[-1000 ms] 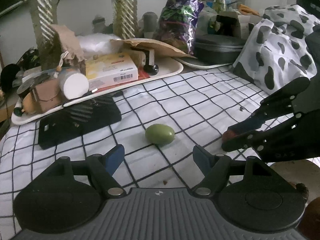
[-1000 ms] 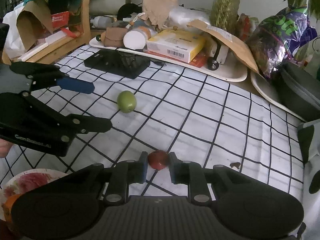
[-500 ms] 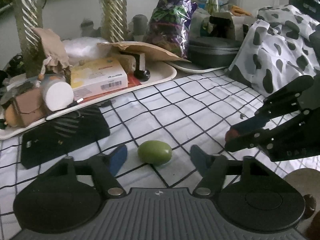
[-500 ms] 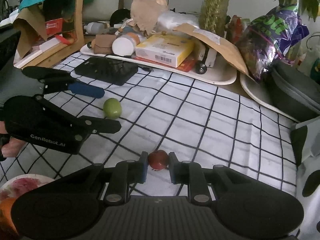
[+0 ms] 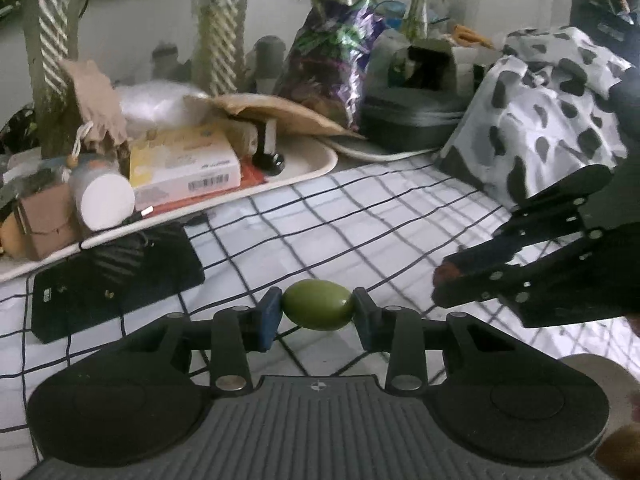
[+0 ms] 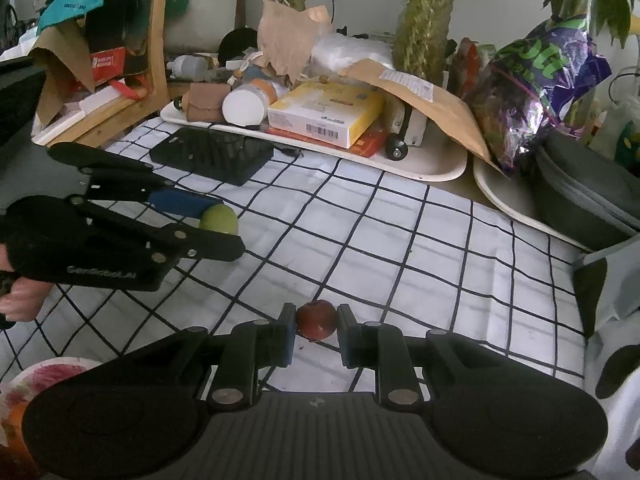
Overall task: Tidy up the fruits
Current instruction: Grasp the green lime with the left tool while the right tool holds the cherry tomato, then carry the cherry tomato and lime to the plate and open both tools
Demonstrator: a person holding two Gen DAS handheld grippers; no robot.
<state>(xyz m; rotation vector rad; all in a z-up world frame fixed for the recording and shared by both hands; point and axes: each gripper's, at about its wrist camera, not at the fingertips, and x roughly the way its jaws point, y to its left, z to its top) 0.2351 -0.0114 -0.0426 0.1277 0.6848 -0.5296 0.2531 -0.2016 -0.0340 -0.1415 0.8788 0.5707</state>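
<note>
My left gripper [image 5: 316, 312] is shut on a green oval fruit [image 5: 318, 310], held between its blue pads just above the checked cloth [image 5: 360, 220]. The same green fruit [image 6: 219, 219] and the left gripper [image 6: 224, 226] show at the left of the right wrist view. My right gripper [image 6: 316, 330] is shut on a small red fruit [image 6: 316, 319] low over the cloth. The right gripper [image 5: 444, 276] shows at the right of the left wrist view, the red fruit [image 5: 442, 271] peeking at its tip.
A flowered plate [image 6: 44, 372] with an orange fruit [image 6: 14, 420] sits at the near left. A black flat box [image 6: 212, 154] lies on the cloth. A cluttered white tray [image 6: 432, 166] lines the back. A cow-print cloth [image 5: 552, 112] and black case [image 5: 412, 126] stand right.
My left gripper moved forward around the green fruit and closed on it. The right gripper stayed shut on the red fruit and barely moved.
</note>
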